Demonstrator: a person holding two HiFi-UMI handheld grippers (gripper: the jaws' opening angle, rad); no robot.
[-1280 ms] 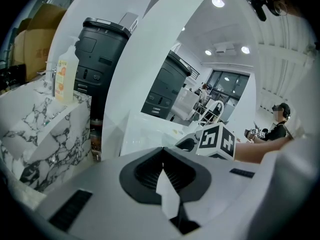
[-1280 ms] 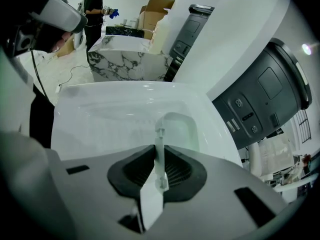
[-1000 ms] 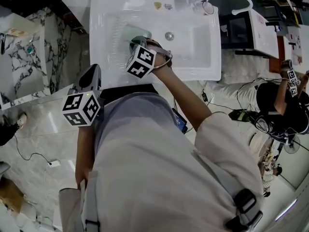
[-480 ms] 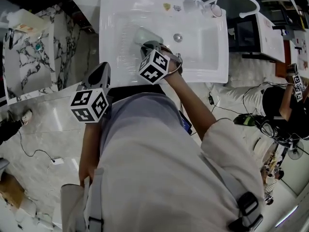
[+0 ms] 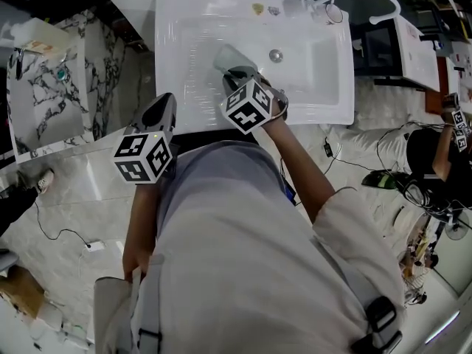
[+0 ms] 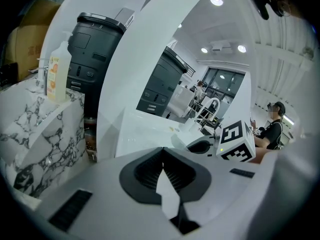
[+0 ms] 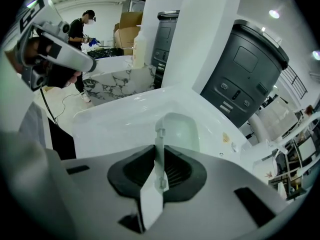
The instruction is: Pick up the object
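Rolled and raised, the right tool (image 7: 159, 151) pinches the translucent container (image 7: 182, 129) by its wall to clear the sink (image 5: 324, 72); the left tool (image 6: 163, 156), pressed together, idles at eight o'clock.

Right tongs (image 5: 234, 74), arm outstretched, point steeply down into the sink (image 5: 174, 28), jaws clamped on the thin wall of a clear container (image 5: 227, 56). Left tongs (image 5: 164, 108), jaws together and empty, hover at the sink's near-left corner.

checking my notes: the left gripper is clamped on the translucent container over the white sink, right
Not the left: the right gripper is clamped on the translucent container over the white sink. The right gripper view shows the container's thin wall pinched in it; the left gripper is shut on nothing.
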